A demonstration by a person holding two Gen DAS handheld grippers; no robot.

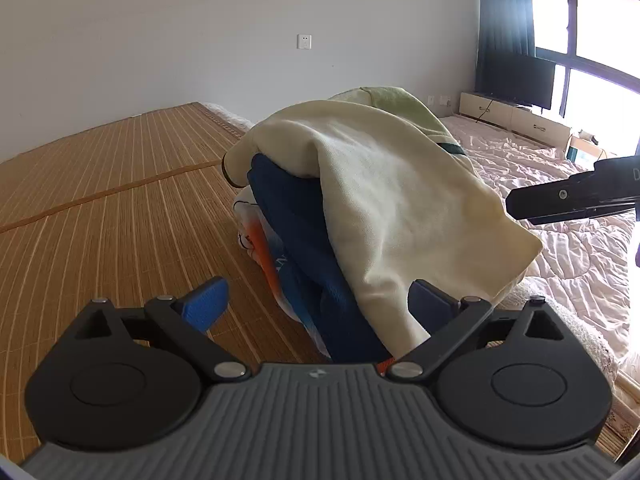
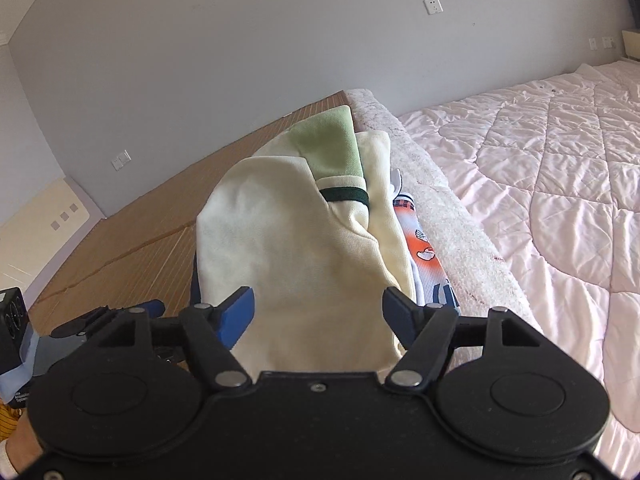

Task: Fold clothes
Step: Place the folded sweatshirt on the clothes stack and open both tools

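Both grippers are standing spread: left gripper (image 1: pixel 316 304) straddling the navy garment (image 1: pixel 296 216), right gripper (image 2: pixel 318 312) straddling the cream shirt (image 2: pixel 304 248) topping the pile on the bamboo mat (image 1: pixel 120 200). Judged: picking stage; next, close on cream fabric alone.

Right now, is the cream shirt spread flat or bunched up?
Bunched: the cream shirt is heaped in folds over a blue garment on the bamboo mat, not flat.
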